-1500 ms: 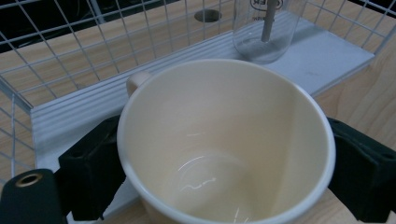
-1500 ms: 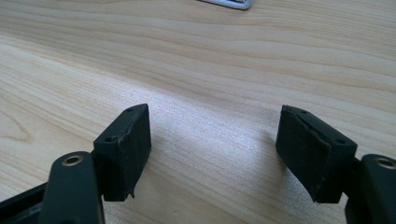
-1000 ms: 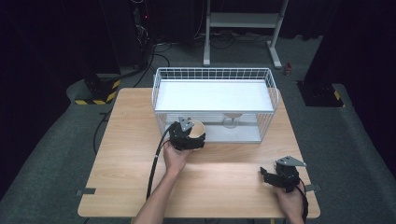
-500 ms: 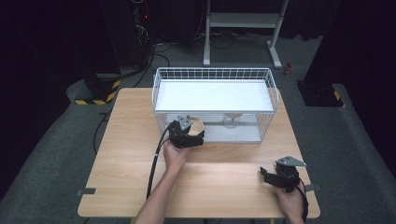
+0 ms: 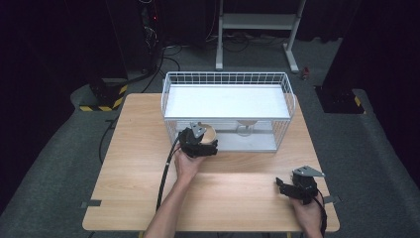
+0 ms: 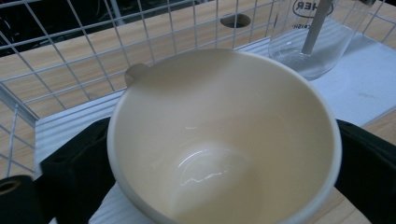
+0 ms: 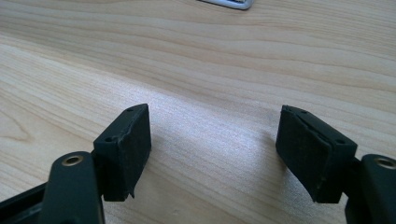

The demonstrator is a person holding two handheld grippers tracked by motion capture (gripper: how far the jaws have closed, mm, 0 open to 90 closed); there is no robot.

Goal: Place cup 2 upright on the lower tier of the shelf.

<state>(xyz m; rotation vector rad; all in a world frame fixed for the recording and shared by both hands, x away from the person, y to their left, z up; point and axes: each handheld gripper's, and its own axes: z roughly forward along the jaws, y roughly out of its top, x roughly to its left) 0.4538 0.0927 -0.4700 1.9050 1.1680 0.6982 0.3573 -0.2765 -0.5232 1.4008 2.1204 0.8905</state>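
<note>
Sitting between the jaws of the left gripper [image 5: 205, 141], a cream bowl [image 6: 224, 140] lies at the near left opening of the white wire basket [image 5: 228, 79], its mouth turned toward that gripper's camera. In the left gripper view a black jaw stands at each side of the bowl, and those jaws have just been opening; whether the pads press on the rim is not clear from the pictures. The bowl's inside is bare and glossy. A small rounded tab of the same cream colour sticks out past its far left rim. Beyond the bowl, to the right, a clear glass [image 6: 317, 42] with dark printed lettering stands on the white floor of the basket, well apart from the bowl. The basket's wire grid crosses the far left part of that view, with the wood of the bench [image 5: 138, 163] behind it.

From the high view, the left hand [image 5: 187, 166] holds its gripper at the basket's near side, left of centre, a black cable trailing back along the forearm. The right gripper [image 5: 285, 187] rests low at the near right corner of the bench, well apart from the basket. Its jaws stand apart with nothing between them, just bare wood grain below.
</note>
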